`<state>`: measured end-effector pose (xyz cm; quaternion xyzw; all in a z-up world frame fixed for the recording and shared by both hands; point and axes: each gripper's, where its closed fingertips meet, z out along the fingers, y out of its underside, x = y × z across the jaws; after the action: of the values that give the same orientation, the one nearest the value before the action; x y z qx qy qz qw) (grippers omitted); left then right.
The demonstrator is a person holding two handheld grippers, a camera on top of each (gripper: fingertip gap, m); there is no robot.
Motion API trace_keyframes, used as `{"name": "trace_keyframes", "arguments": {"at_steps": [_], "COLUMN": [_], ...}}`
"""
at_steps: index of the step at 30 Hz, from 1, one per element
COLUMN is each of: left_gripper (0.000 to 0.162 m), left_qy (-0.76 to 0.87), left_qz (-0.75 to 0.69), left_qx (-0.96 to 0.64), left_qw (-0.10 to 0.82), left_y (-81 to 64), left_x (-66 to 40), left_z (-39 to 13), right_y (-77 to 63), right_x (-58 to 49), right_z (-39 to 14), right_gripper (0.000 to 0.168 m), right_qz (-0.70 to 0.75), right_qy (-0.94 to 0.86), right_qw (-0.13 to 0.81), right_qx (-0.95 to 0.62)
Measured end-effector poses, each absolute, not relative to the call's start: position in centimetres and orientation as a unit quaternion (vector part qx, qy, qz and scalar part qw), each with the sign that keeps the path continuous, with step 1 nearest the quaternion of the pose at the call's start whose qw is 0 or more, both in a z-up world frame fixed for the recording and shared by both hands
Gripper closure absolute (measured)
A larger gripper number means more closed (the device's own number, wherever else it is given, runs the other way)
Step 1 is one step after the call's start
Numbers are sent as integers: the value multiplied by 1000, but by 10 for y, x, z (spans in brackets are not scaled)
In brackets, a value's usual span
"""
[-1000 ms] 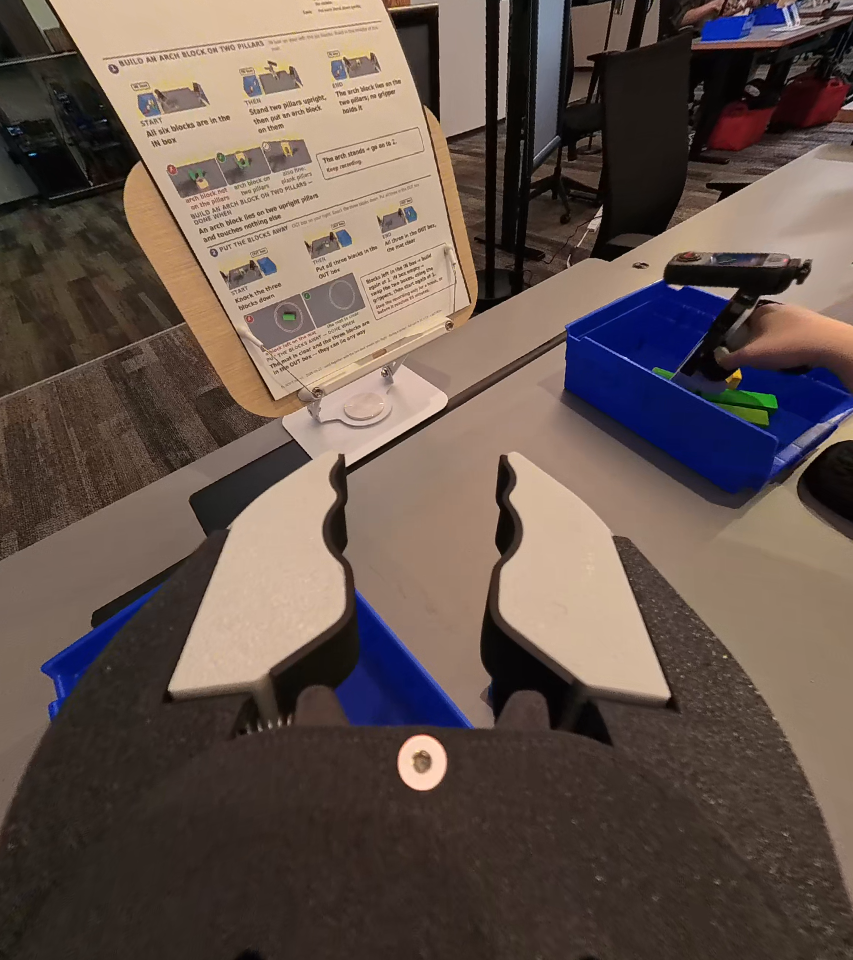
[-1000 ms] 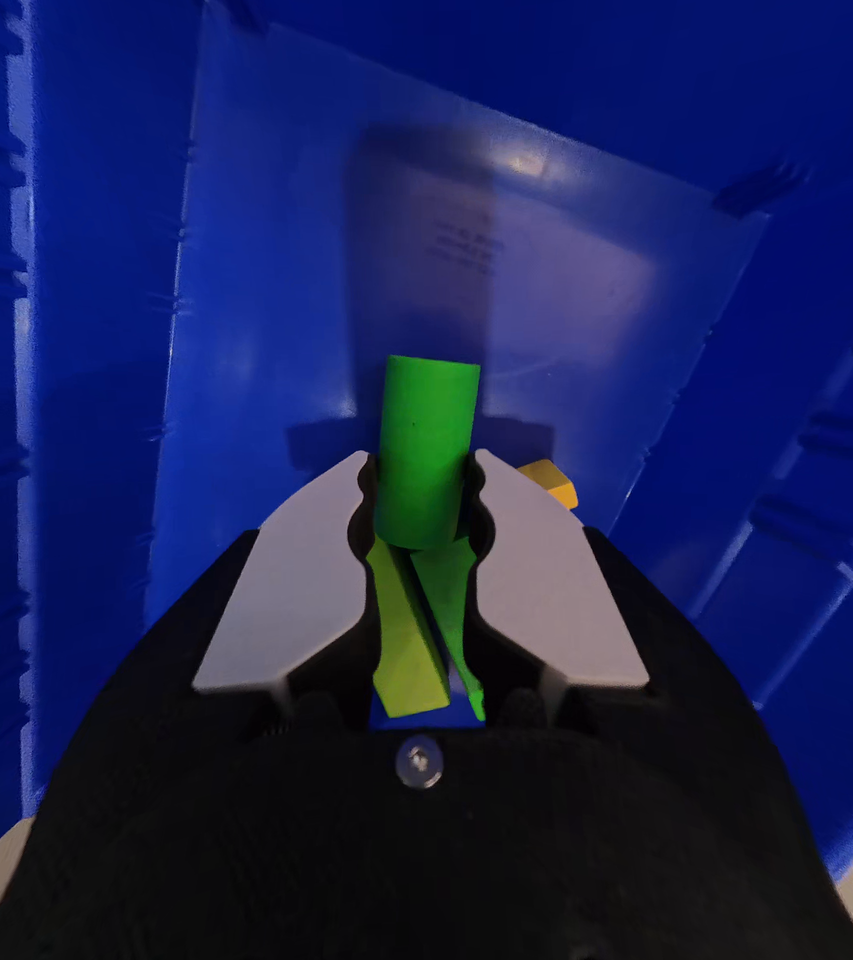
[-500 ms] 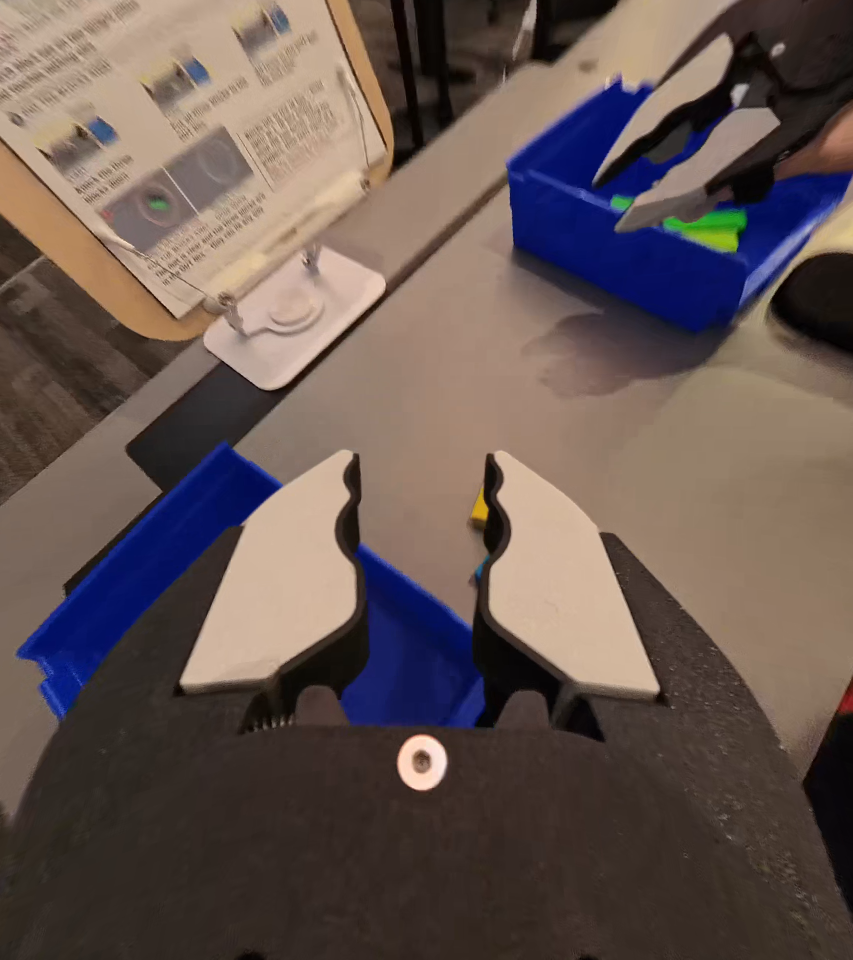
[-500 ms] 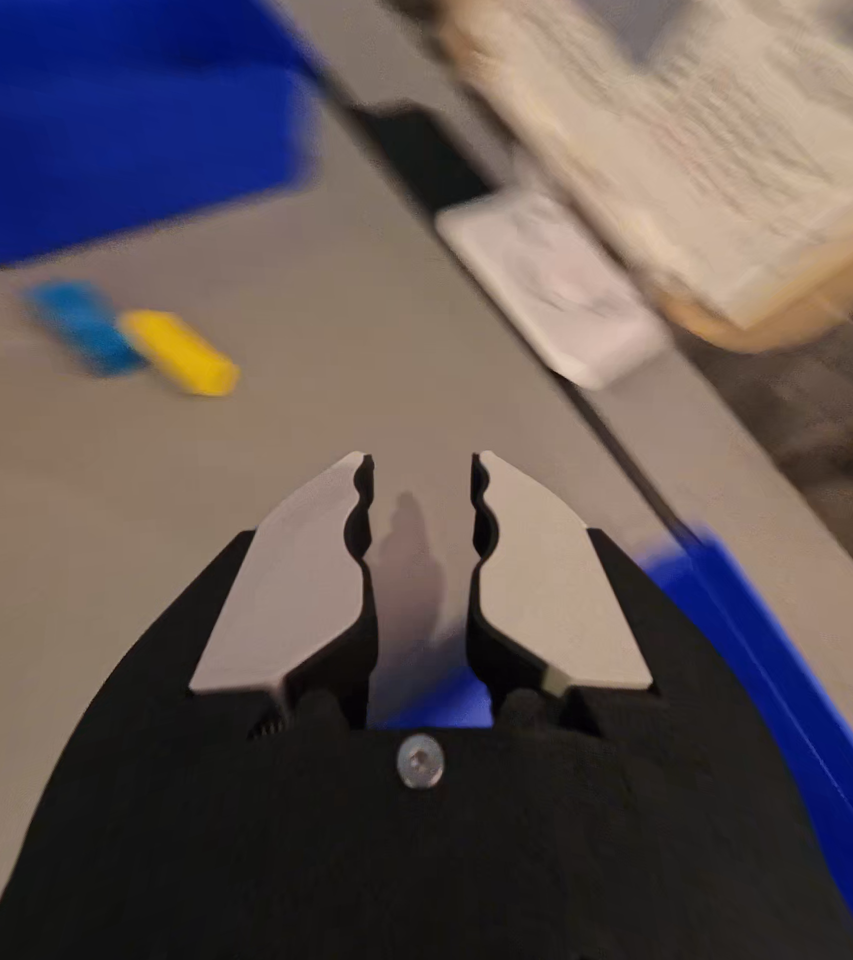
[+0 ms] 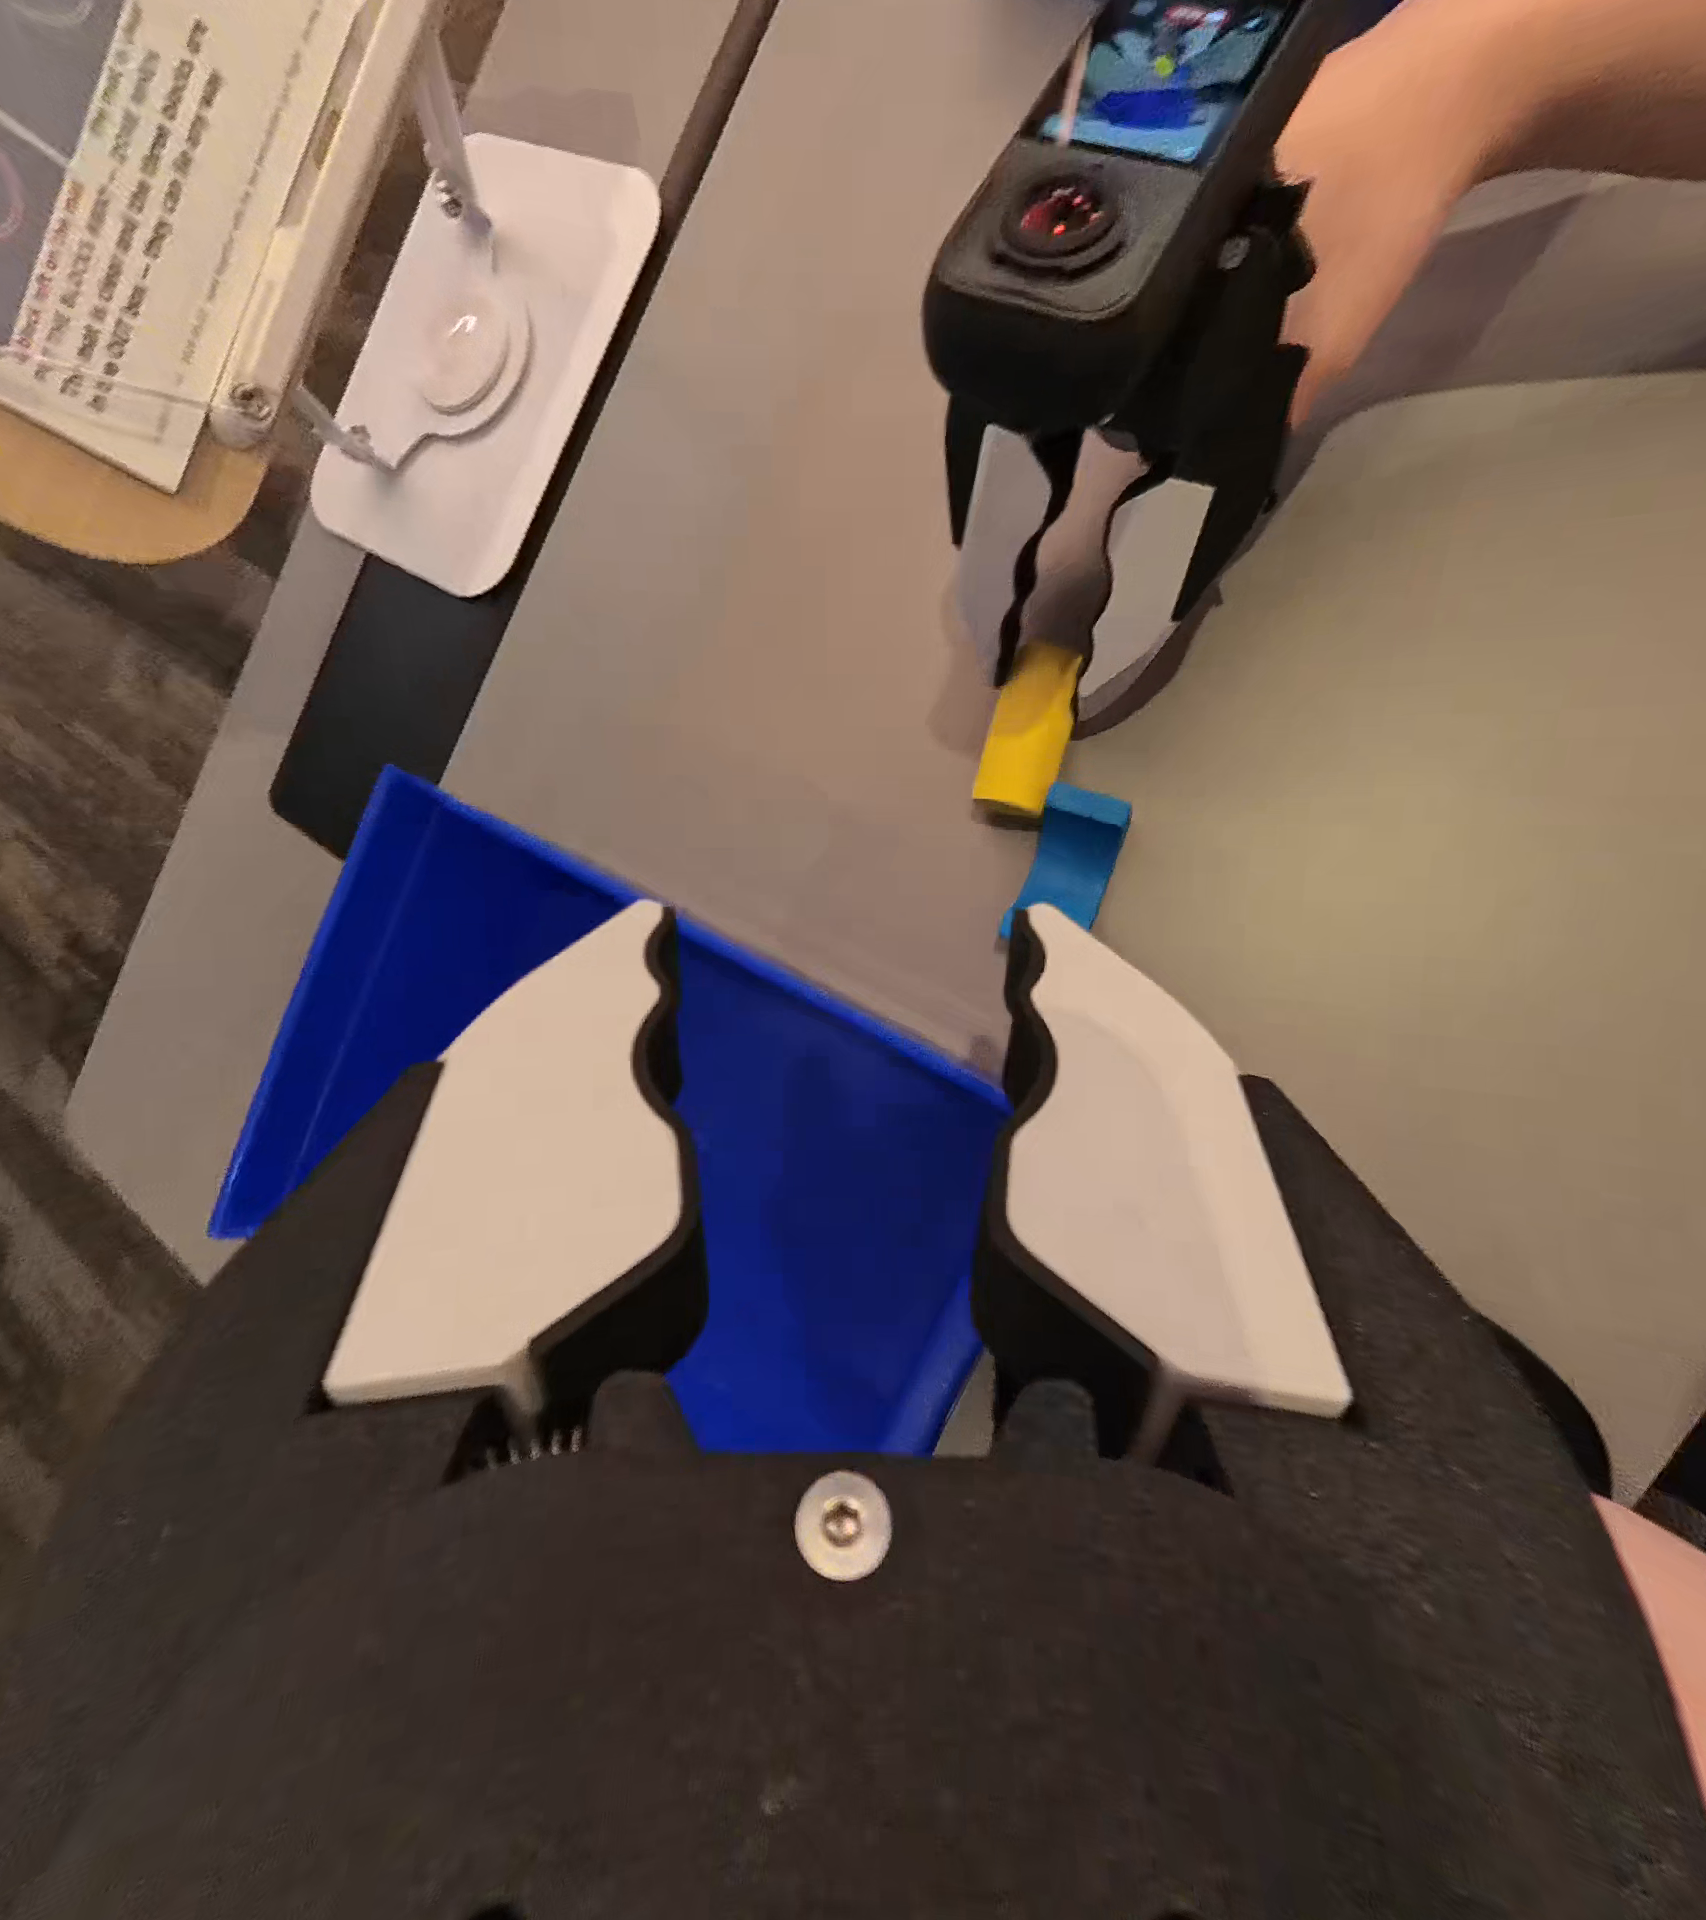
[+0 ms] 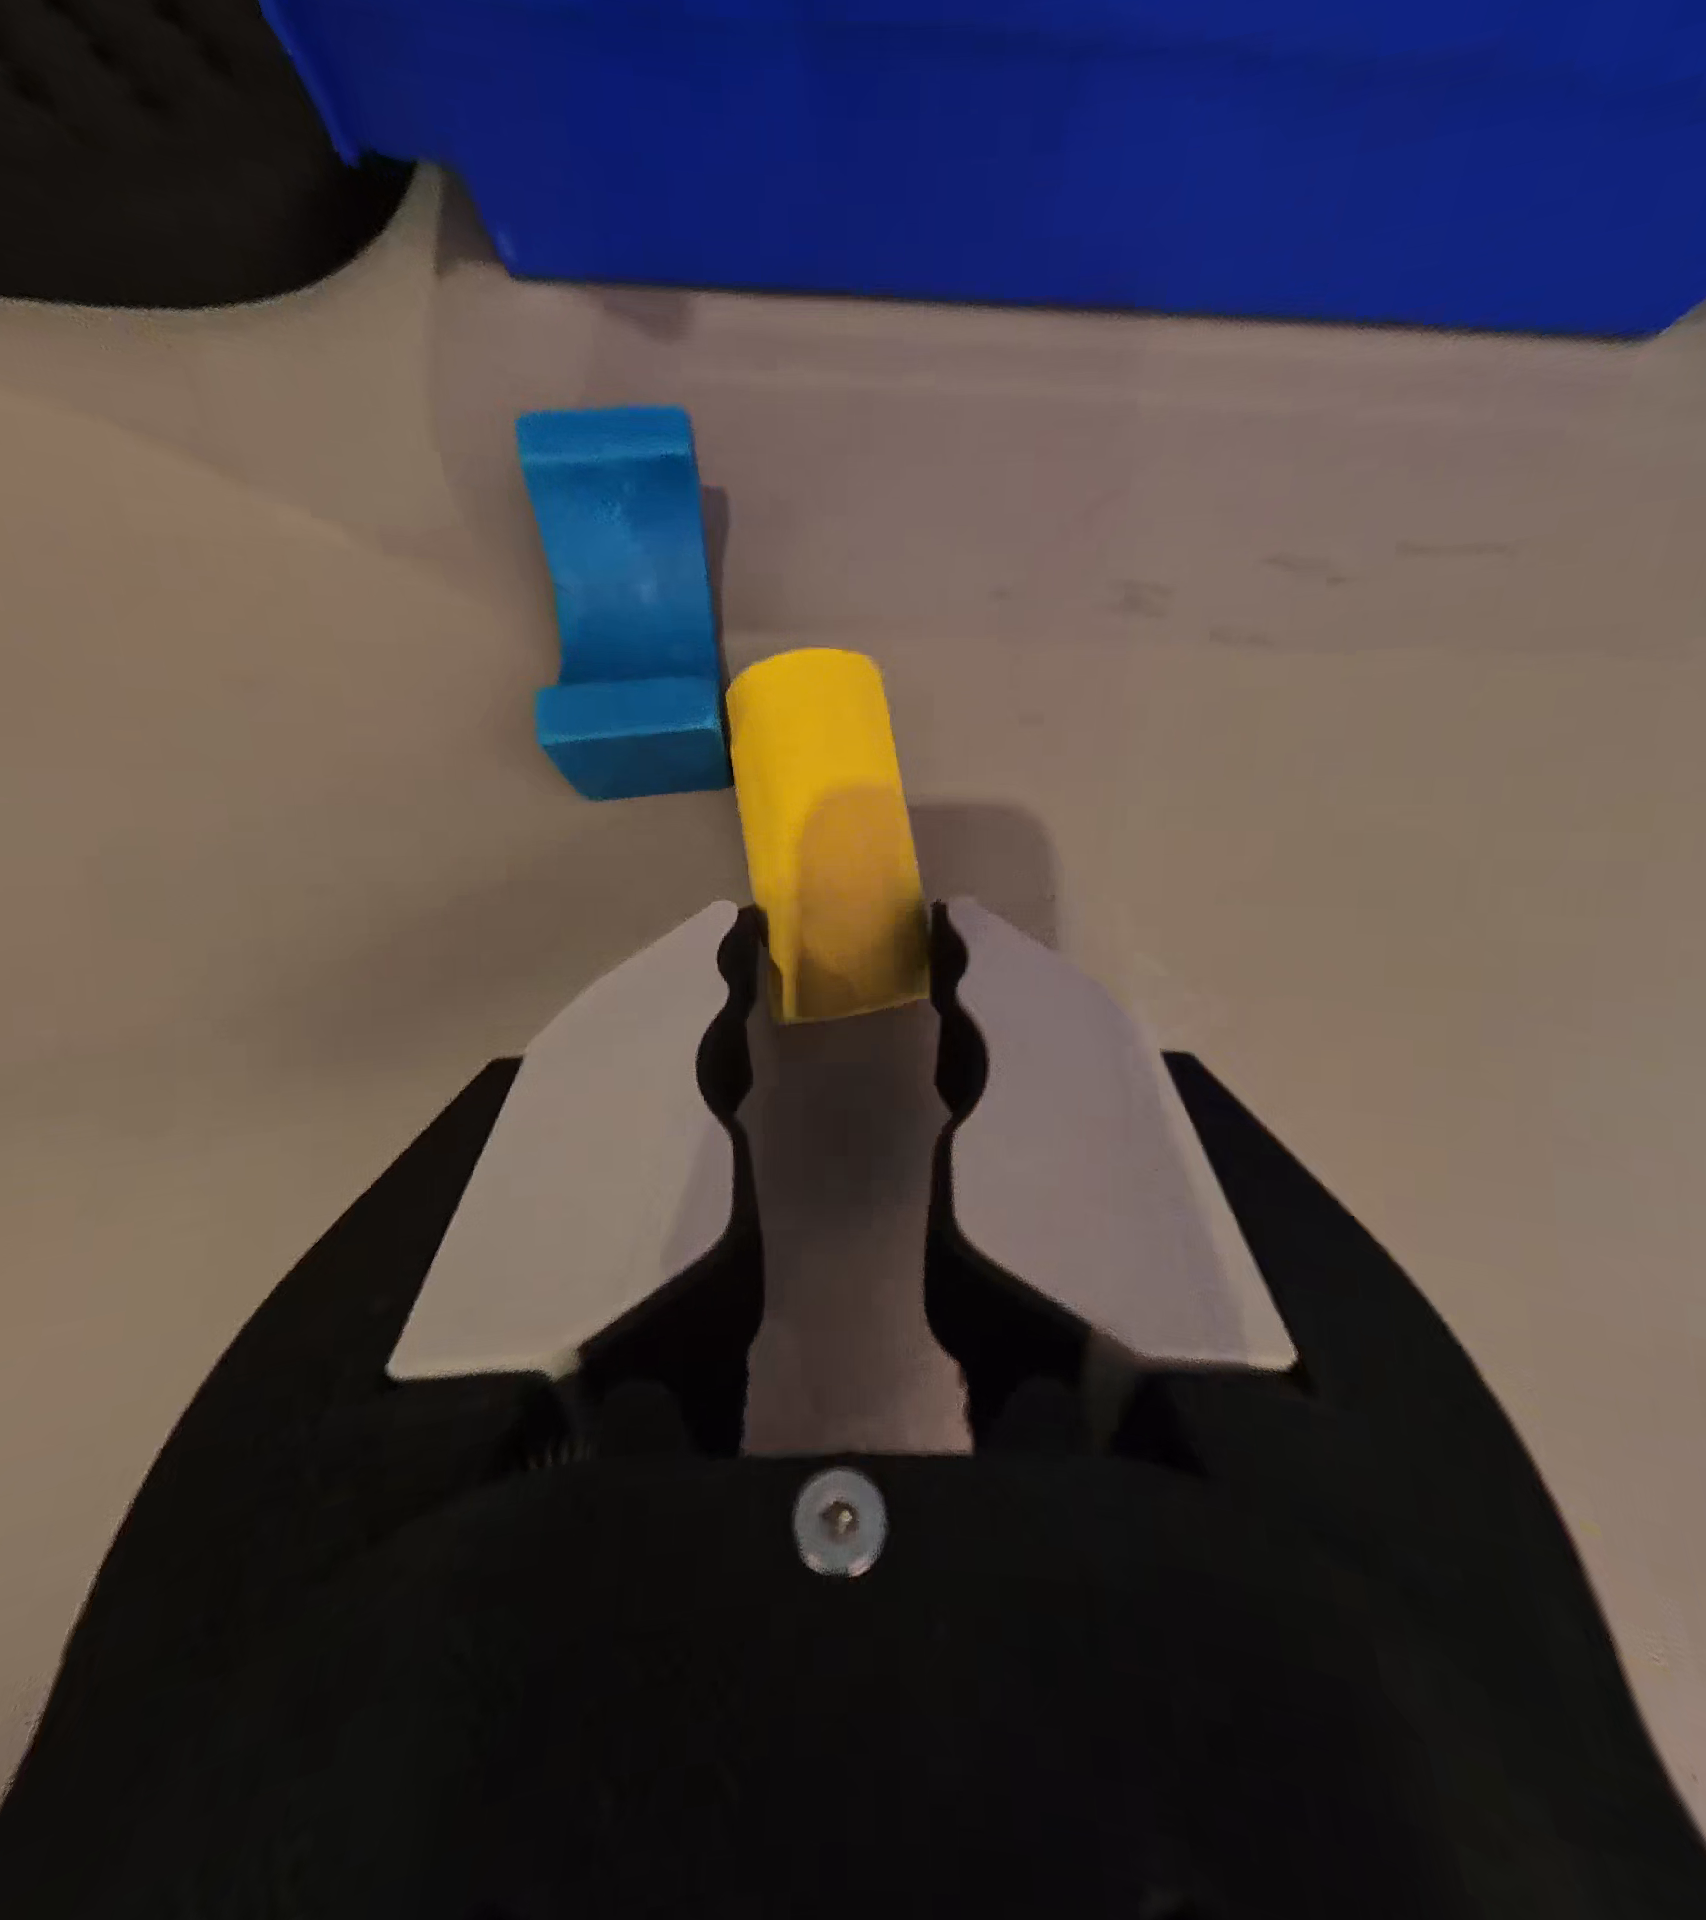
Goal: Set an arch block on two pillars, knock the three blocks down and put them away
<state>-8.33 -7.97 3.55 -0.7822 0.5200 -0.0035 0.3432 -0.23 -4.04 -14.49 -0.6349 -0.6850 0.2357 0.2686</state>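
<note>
We are holding the right gripper [image 6: 838, 925] low over the grey table [image 6: 1348, 831], its fingers lying to either side of the near end of the yellow cylinder [image 6: 823, 831]. The black pads sit tight against both its sides, though we cannot tell whether they are pressing or only touching. The cylinder is lying flat, pointing away from us, and its far end is touching the foot of the blue arch [image 6: 620, 603], which is lying on its side just left of it. Beyond both, the wall of a blue bin [image 6: 1036, 156] is running across the view, with a strip of bare table between it and the arch. To the right of the cylinder the table is lying open up to the bin.

We are holding the left gripper [image 5: 833, 940] above a corner of another blue bin [image 5: 475, 935], its fingers wide apart with nothing between them. From here the right gripper [image 5: 1046, 644] is showing across the table with a hand [image 5: 1368, 229] behind it, the cylinder [image 5: 1020, 738] at its fingertips and the arch [image 5: 1077, 852] just this side of it, near our right fingertip. A stretch of bare table is separating the bin's far rim from the two blocks. A white stand [image 5: 485, 364] carrying a paper sheet [image 5: 132, 239] is sitting near the table's far edge.
</note>
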Motion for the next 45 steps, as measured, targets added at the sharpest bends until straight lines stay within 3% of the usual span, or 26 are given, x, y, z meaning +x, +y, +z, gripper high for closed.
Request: {"name": "trace_keyframes", "arguments": {"at_steps": [4, 8, 12, 15, 22, 23, 24, 28, 39, 45], "left_gripper": [100, 94, 92, 95, 92, 91, 91, 92, 91, 97], "left_qy": [526, 539, 550, 572, 614, 619, 620, 617, 622, 612], "left_qz": [-24, -20, -22, -32, -5, -4, -1, 37, 81, 83], "left_qx": [-773, -770, -779, -775, -774, -772, -774, -783, -778, -785], "left_qw": [353, 342, 300, 267, 153, 143, 131, 72, -19, -49], "left_y": [-81, -83, -82, -81, -78, -77, -76, -70, -74, -73], "left_x": [-75, -74, -62, -42, -16, -14, -13, -20, -28, -31], "left_z": [40, 33, 15, -1, -61, -68, -75, -105, -147, -161], "right_y": [-37, -27, 0, 24, 42, 41, 42, 44, 26, 23], "right_x": [10, 46, 140, 242, 391, 399, 403, 412, 417, 420], "right_z": [-134, -82, -14, 7, -58, -70, -79, -99, -63, -64], "right_gripper": [137, 137, 137, 136, 140, 160, 166, 166, 147, 146], "right_qz": [226, 189, 64, -25, -7, -2, 1, 7, -11, -12], "right_qy": [-667, -619, -522, -408, -242, -241, -246, -233, -237, -239], "right_qw": [284, 354, 445, 457, 372, 360, 354, 322, 352, 353], "right_qx": [-651, -675, -725, -790, -896, -901, -902, -918, -905, -905]}}
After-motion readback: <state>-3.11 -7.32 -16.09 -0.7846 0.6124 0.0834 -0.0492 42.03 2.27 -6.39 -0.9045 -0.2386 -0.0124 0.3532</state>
